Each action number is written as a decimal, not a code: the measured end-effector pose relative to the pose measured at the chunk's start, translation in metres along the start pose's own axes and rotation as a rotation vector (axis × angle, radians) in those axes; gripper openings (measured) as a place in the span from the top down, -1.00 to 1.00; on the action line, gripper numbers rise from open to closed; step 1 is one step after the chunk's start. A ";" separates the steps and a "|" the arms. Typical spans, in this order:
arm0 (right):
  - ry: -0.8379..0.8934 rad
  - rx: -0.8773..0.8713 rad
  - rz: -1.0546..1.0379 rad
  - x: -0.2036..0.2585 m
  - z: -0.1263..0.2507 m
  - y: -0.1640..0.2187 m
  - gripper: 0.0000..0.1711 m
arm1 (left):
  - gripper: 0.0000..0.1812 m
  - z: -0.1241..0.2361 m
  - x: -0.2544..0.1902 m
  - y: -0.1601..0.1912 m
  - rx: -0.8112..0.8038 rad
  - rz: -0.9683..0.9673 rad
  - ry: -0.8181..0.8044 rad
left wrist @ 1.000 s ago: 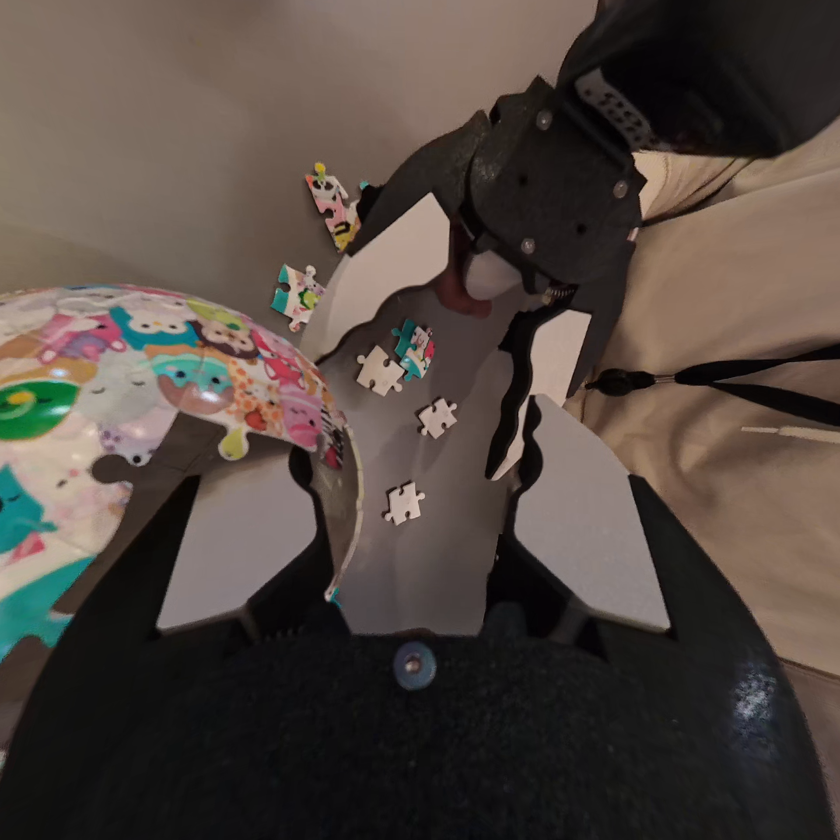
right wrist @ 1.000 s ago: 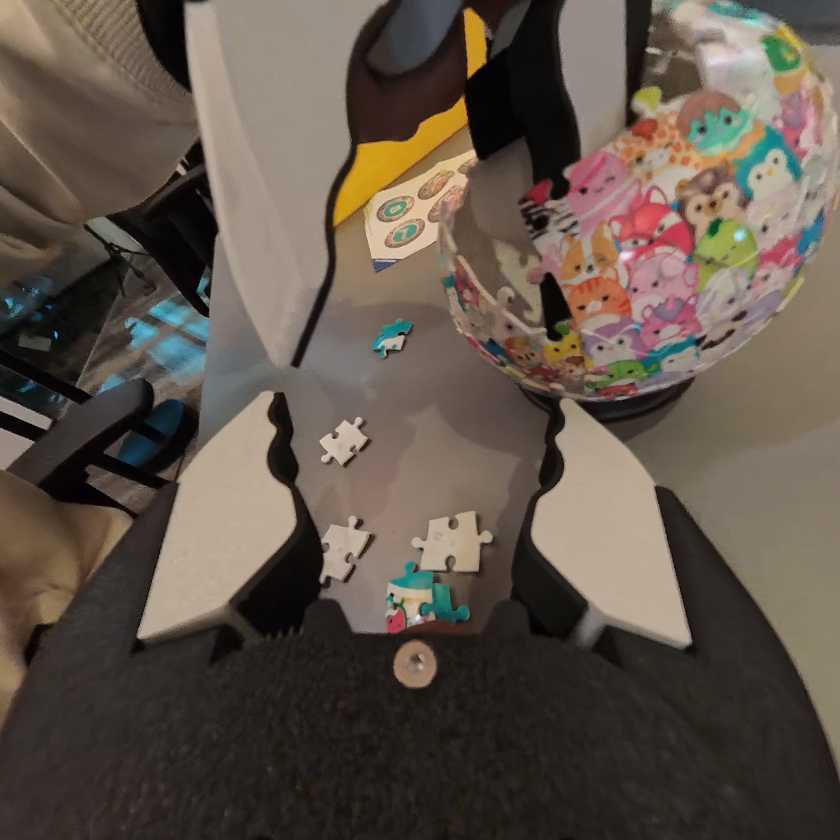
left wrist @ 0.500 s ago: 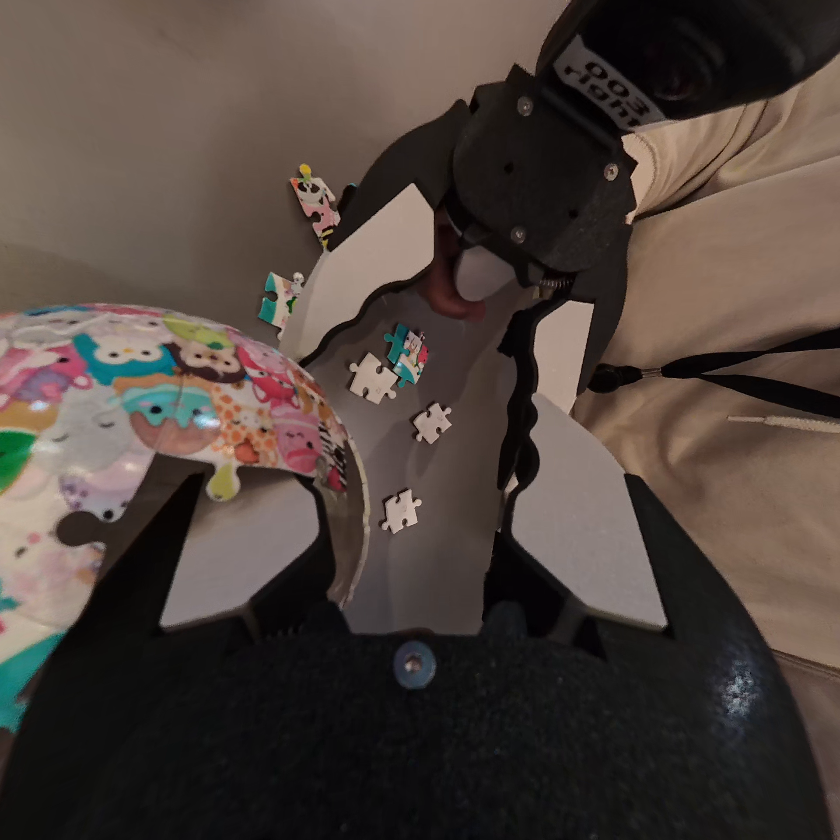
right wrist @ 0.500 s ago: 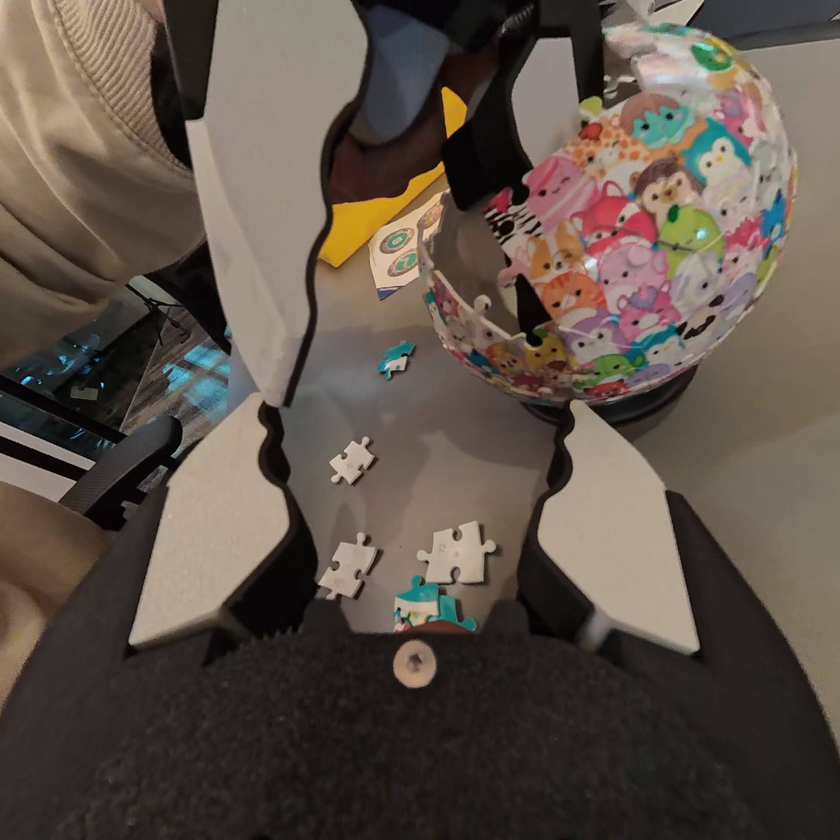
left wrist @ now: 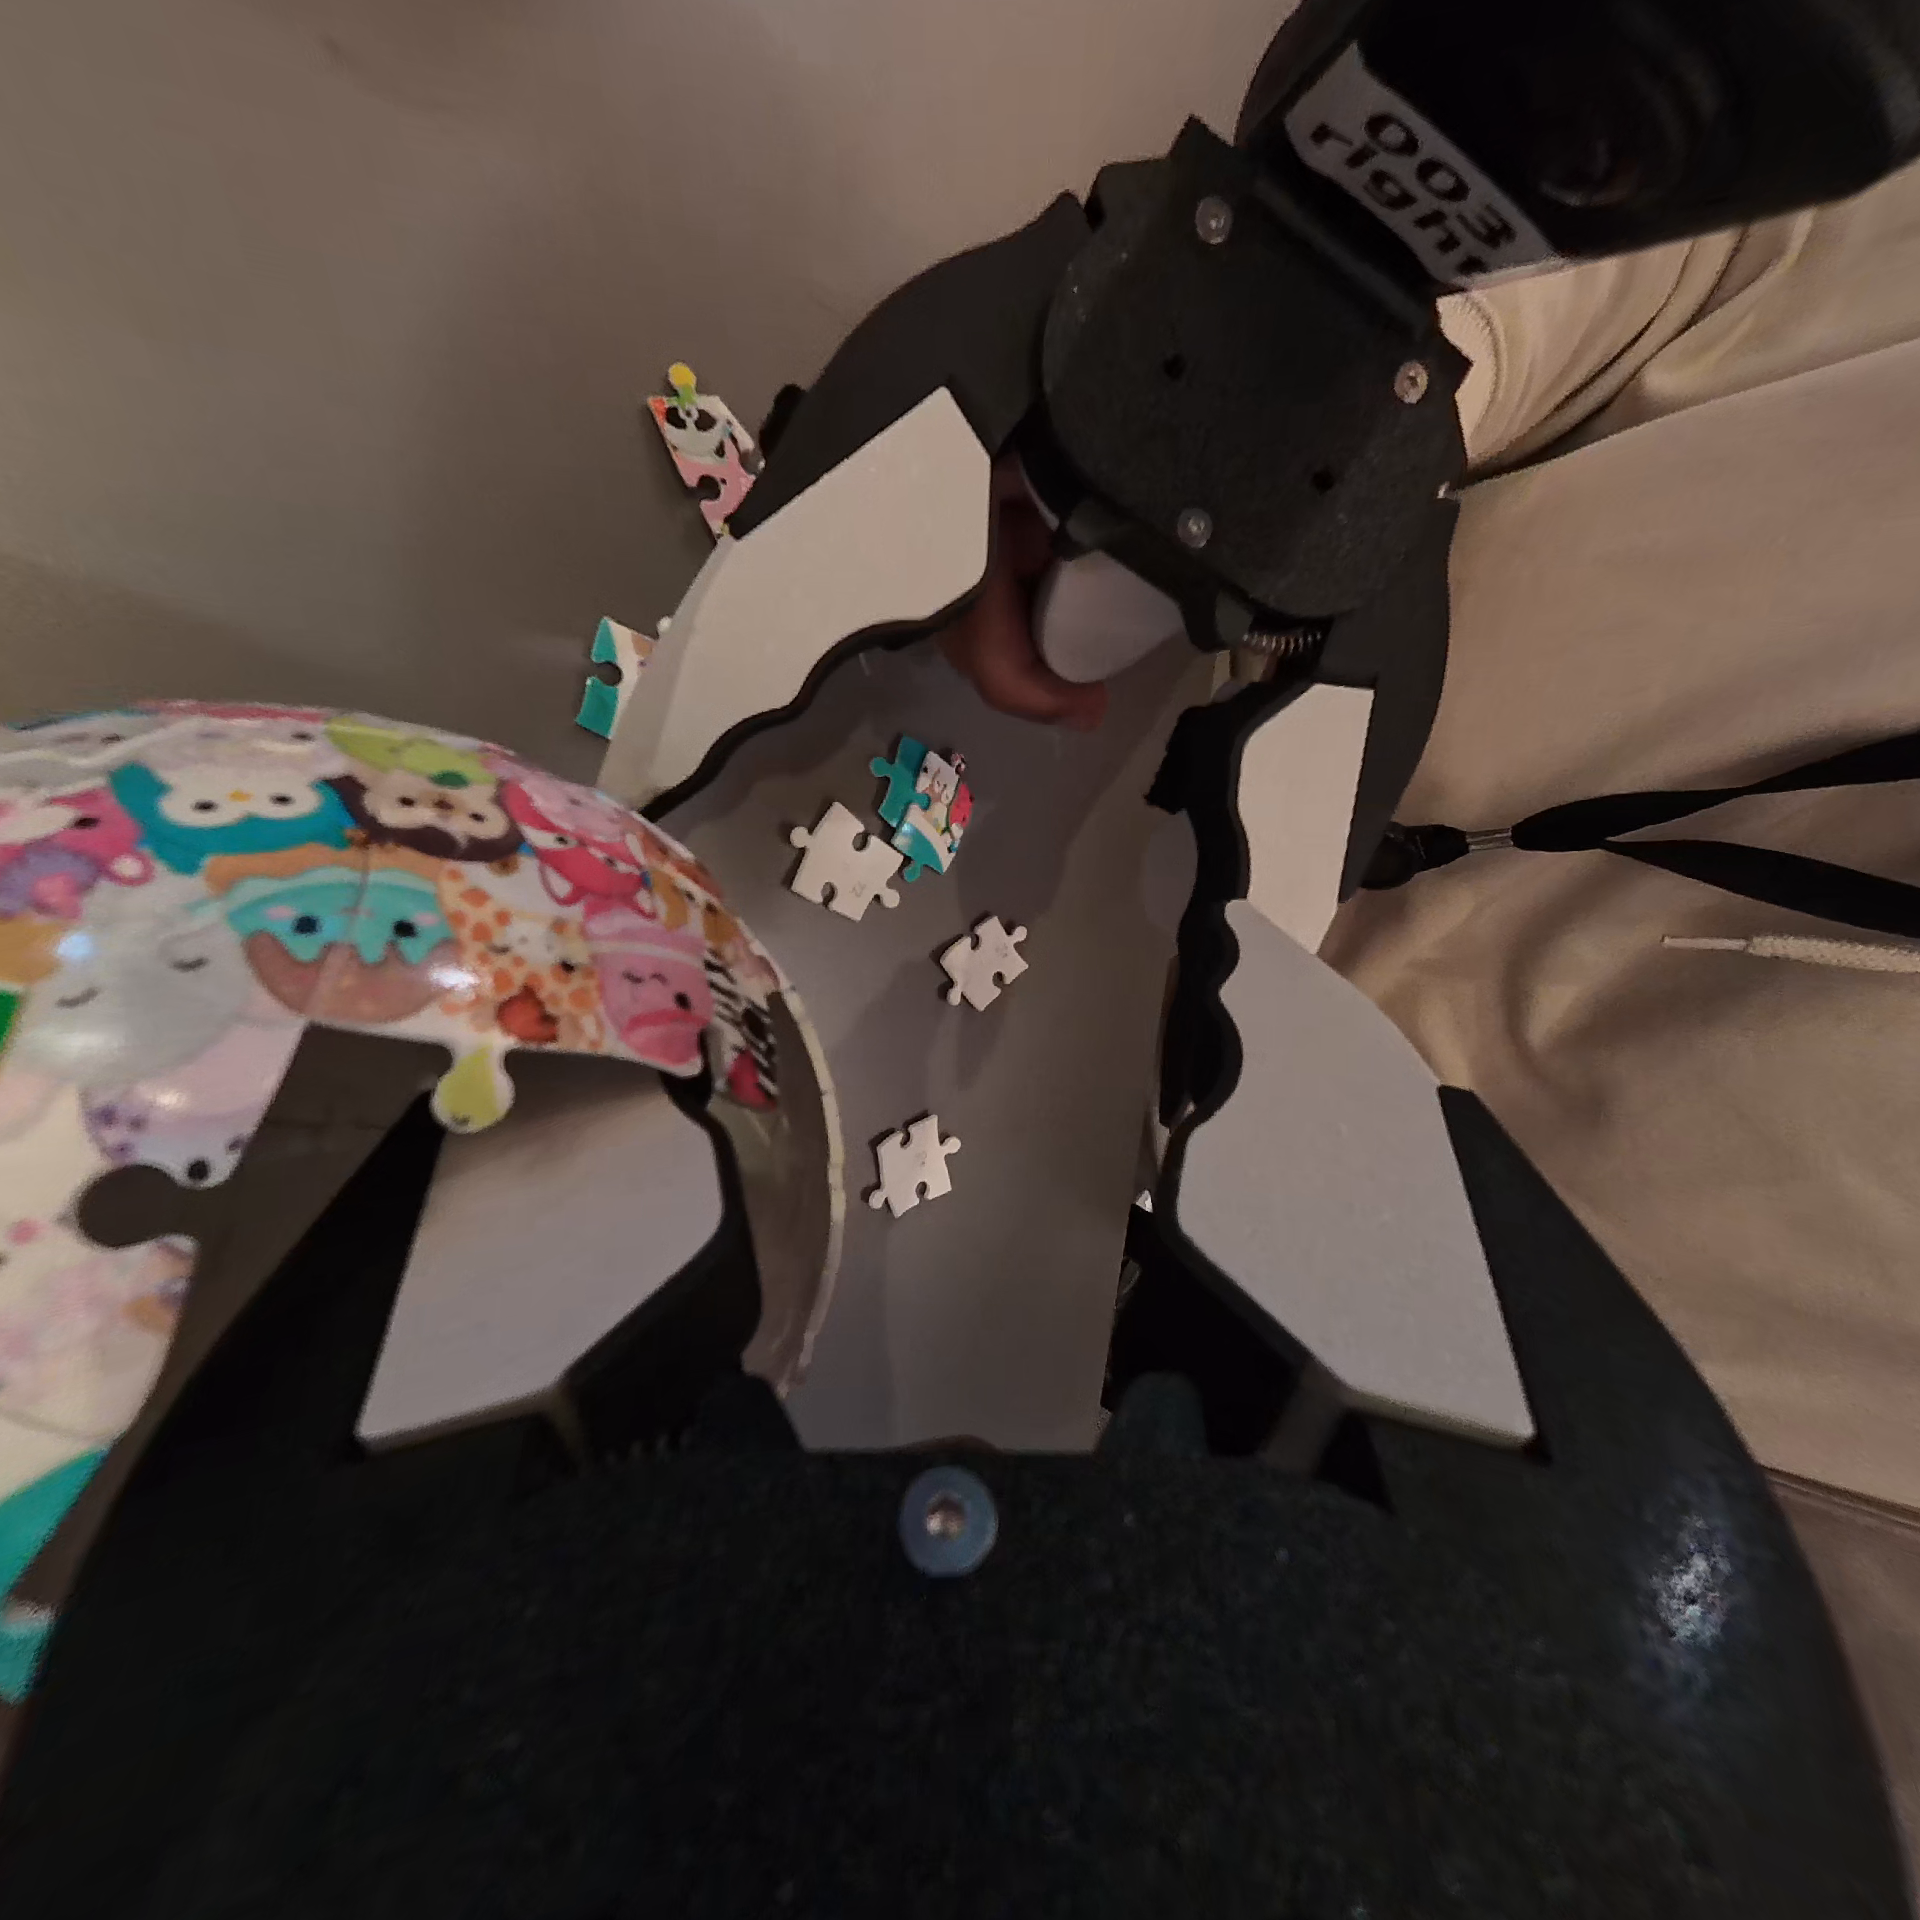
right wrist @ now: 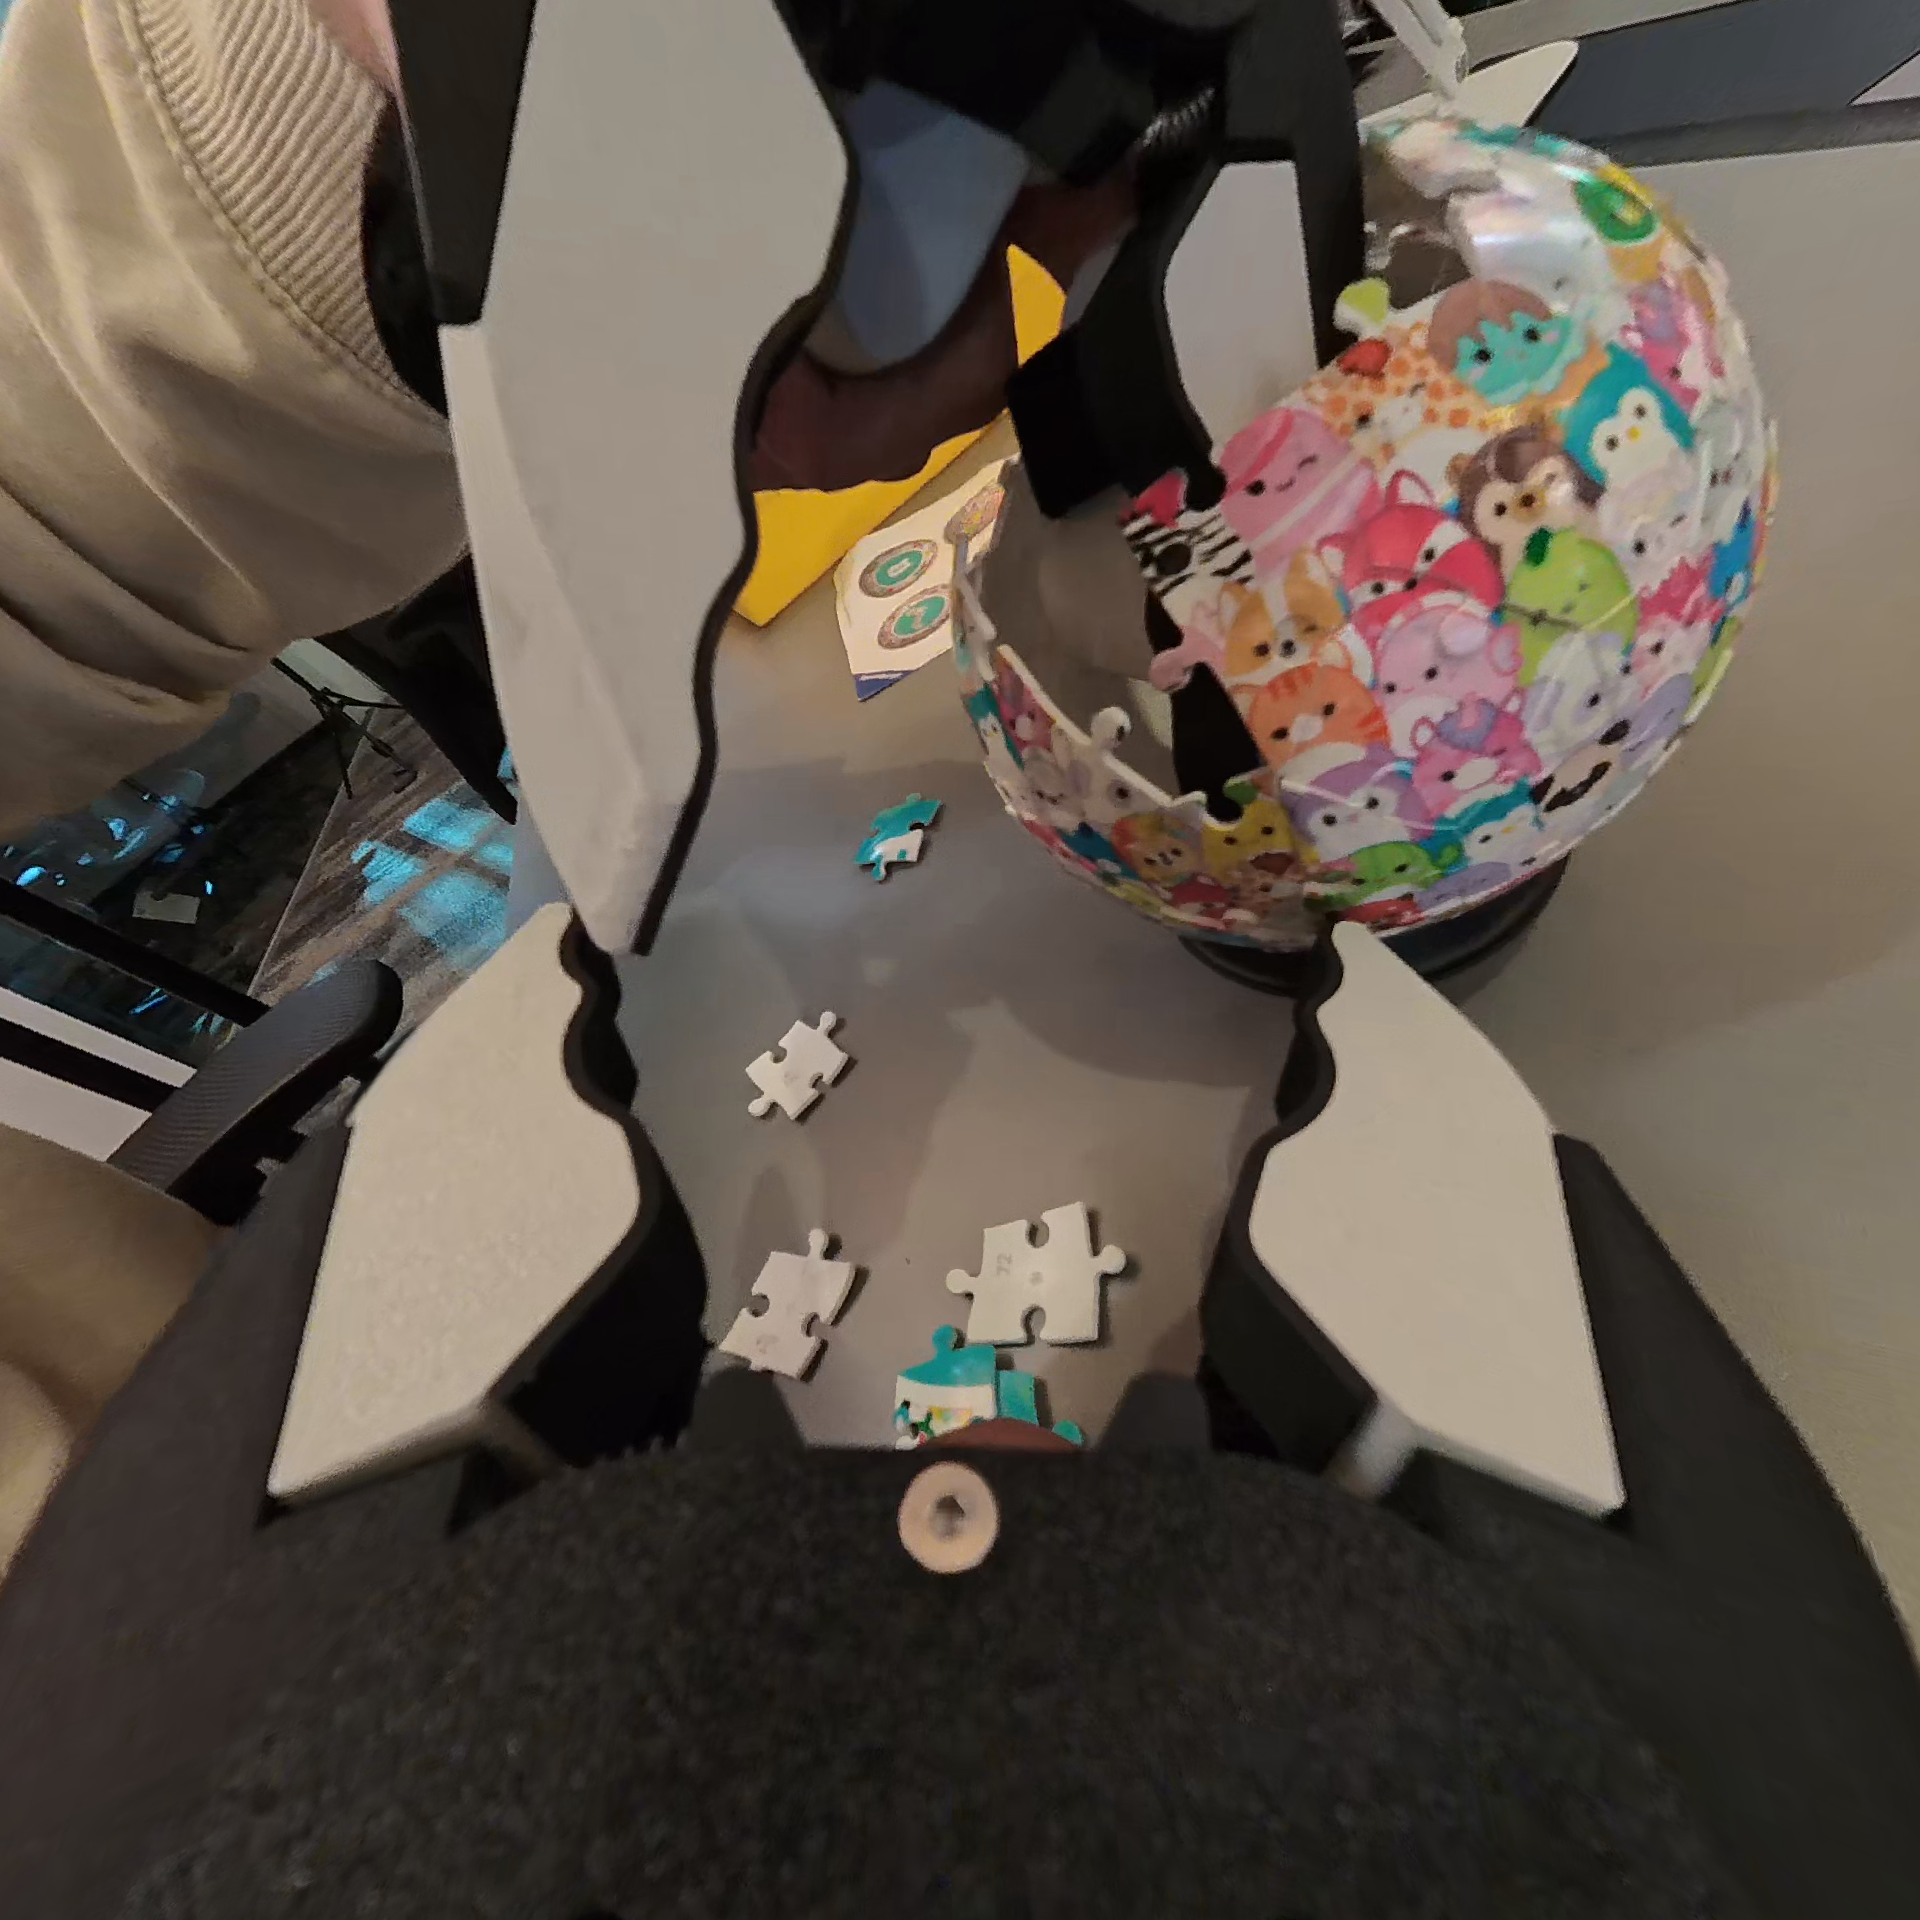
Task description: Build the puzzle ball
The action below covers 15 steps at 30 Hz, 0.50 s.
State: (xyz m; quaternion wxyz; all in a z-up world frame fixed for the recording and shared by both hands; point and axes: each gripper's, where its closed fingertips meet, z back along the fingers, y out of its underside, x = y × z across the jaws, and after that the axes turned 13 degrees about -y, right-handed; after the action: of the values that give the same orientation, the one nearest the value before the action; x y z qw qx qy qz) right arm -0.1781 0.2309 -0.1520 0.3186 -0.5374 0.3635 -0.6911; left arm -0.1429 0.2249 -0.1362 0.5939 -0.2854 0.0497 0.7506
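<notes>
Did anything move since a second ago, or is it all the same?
Only a little. The right gripper drew a bit nearer to the left gripper, above the loose pieces. Nothing was picked up or let go. Both grippers stay open, the left one's finger still inside the gap in the puzzle ball, and the pieces lie where they were on the table.

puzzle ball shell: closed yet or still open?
Still open. The puzzle ball has a large gap in its side showing the hollow inside, and loose pieces, such as a face-down piece, lie on the table.
</notes>
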 end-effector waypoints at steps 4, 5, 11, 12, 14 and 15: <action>0.011 0.035 0.025 0.000 -0.002 0.003 -0.49 | -0.03 -0.002 -0.001 0.000 0.006 -0.015 -0.011; 0.014 0.041 0.029 -0.001 -0.002 0.004 -0.48 | -0.02 -0.002 -0.001 0.000 0.008 -0.016 -0.013; 0.009 0.006 0.035 0.000 0.005 -0.003 -0.38 | 0.09 0.008 -0.001 -0.005 -0.031 0.005 0.009; 0.006 -0.001 0.031 0.000 0.006 -0.004 -0.38 | 0.08 0.009 -0.002 -0.005 -0.034 0.004 0.013; 0.007 -0.006 0.025 0.000 0.005 -0.004 -0.39 | 0.09 0.008 -0.001 -0.006 -0.039 -0.002 0.011; 0.011 0.001 0.028 -0.001 0.005 -0.004 -0.40 | 0.07 0.007 -0.001 -0.006 -0.041 -0.004 0.013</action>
State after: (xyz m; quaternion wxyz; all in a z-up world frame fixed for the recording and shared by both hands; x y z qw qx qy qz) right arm -0.1728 0.2327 -0.1485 0.3263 -0.5283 0.3725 -0.6897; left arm -0.1394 0.2284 -0.1282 0.5891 -0.3026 0.0373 0.7483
